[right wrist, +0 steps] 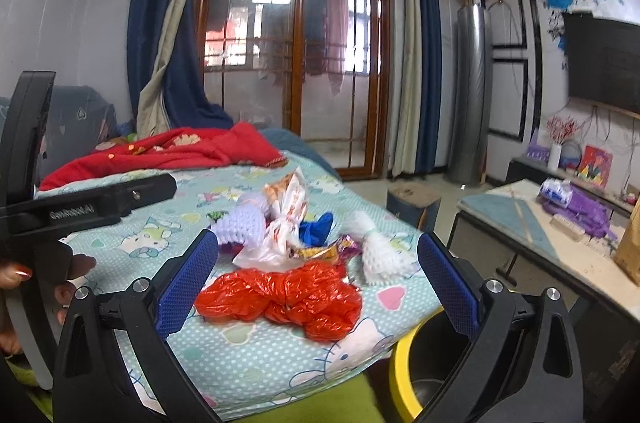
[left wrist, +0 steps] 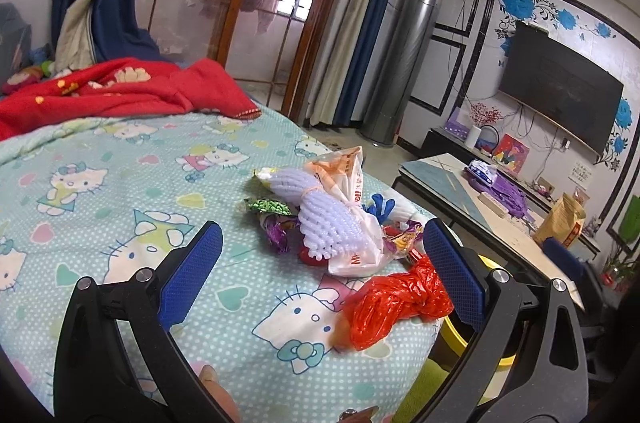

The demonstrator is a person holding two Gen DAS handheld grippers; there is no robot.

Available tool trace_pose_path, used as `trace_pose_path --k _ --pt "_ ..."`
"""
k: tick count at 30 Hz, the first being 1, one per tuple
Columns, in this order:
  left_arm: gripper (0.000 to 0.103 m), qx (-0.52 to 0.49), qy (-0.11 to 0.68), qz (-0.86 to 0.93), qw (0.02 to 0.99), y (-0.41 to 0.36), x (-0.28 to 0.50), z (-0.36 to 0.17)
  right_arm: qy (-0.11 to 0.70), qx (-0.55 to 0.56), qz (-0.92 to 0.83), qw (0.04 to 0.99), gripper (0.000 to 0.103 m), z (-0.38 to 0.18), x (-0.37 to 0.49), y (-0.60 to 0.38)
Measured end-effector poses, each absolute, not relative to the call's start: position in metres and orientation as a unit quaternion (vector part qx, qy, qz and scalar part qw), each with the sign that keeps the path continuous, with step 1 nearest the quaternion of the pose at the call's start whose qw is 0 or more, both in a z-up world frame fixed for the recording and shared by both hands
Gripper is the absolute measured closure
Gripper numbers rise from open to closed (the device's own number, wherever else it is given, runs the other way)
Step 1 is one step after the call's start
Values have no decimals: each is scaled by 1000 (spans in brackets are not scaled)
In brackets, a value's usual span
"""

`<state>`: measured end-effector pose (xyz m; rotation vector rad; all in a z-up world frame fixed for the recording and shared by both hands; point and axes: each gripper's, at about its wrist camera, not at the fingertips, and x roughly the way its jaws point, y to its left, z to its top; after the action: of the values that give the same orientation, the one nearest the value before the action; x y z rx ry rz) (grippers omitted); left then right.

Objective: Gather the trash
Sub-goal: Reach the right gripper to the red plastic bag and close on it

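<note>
**Trash still piled on the bed, both grippers empty**

A bed (right wrist: 256, 355) with a pale blue cartoon-cat sheet fills the lower part of both views. Near its corner lies a small pile of trash. Closest to the corner is a crumpled red plastic bag (right wrist: 280, 297). Behind that bag sit a white plastic bag with orange print (right wrist: 286, 223), a lilac foam net sleeve (left wrist: 328, 219), a white foam net sleeve (right wrist: 380, 255), something blue (right wrist: 316, 227), and a few shiny candy wrappers (left wrist: 276, 227).

The left gripper (left wrist: 322, 273) hovers over the bed with its jaws wide apart, holding nothing. The right gripper (right wrist: 316, 281) does the same, its jaws spread to either side of the red plastic bag without touching it. A hand (right wrist: 38, 283) gripping the left tool shows at the left edge of the right view.

Just below the bed's corner stands a black bin with a yellow rim (right wrist: 404, 371), partly cut off by the gripper frame.

Collection looks barely begun: every visible piece still lies on the bed. The inside of the bin is dark and mostly hidden, so whether anything is already in it cannot be told. The blue item is too bunched up to identify.
</note>
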<state>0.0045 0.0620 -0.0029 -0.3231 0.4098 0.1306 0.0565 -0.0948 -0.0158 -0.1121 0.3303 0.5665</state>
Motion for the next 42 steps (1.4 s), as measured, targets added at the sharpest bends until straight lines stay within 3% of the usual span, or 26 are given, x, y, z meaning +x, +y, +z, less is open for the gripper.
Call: trace_pose_path --k 15,23,30,32,37,42 --pt "11 -203 276 29 939 85 63 -16 239 -61 281 927 6 -45 106 -78" --pt "11 -239 306 22 921 86 89 -41 274 -41 282 919 16 -58 120 -84" --pt "14 -260 320 14 911 87 98 -53 300 -30 294 907 32 -67 128 -85" --pt "19 -269 323 13 907 89 98 -55 308 -26 300 902 38 -69 129 -86" --pt "36 -288 329 12 899 94 96 -62 323 -21 321 890 64 -73 128 -86" --pt "47 -300 334 3 894 95 94 -65 320 -34 334 886 76 -72 120 -84"
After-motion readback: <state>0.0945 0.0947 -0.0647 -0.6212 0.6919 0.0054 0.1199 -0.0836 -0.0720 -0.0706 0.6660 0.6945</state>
